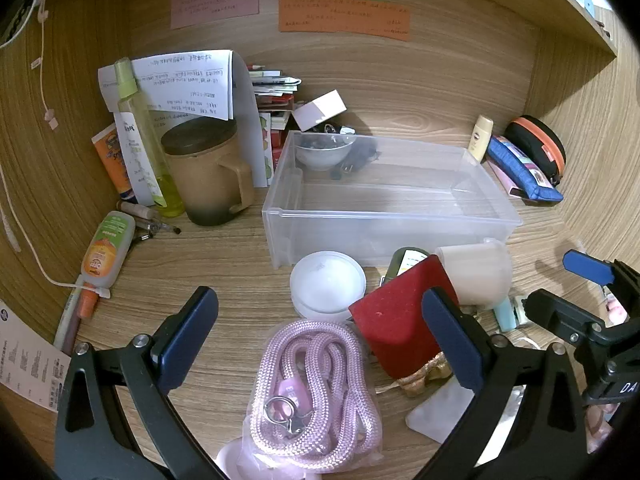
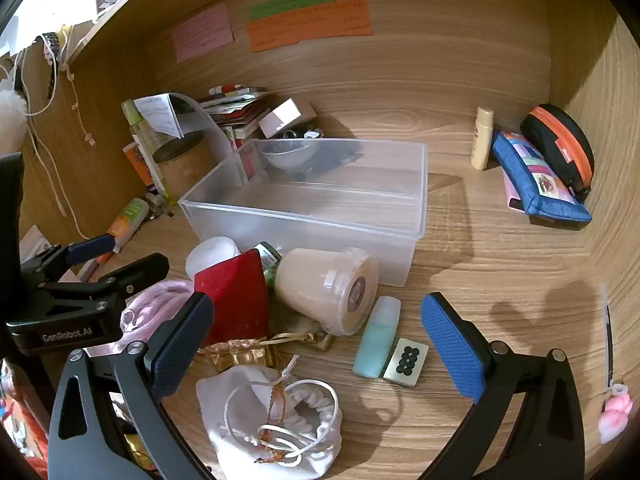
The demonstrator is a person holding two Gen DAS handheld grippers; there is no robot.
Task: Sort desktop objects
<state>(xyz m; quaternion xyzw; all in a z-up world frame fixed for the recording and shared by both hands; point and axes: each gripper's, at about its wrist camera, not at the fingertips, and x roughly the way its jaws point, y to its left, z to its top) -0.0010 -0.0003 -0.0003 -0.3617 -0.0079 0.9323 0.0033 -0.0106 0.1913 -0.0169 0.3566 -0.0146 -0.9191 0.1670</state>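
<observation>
Now left gripper (image 1: 320,344) spread above pink rope (image 1: 316,392); right gripper (image 2: 316,344) spread over white pouch (image 2: 272,420).

A wide-open left gripper (image 1: 320,344) hovers above a bagged pink rope lanyard (image 1: 316,396) on a wooden desk (image 1: 224,264). A red pouch (image 1: 400,316) and white round jar (image 1: 328,284) lie just beyond, before a clear plastic bin (image 1: 384,216). The right gripper (image 1: 576,292) shows at the right edge.

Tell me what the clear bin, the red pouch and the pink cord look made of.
Clear bin: translucent rigid plastic, frosted; the desk grain shows through its walls. Red pouch: probably velvet or flocked fabric, matte and fuzzy. Pink cord: braided textile rope, weave visible, inside a glossy clear plastic bag.
</observation>
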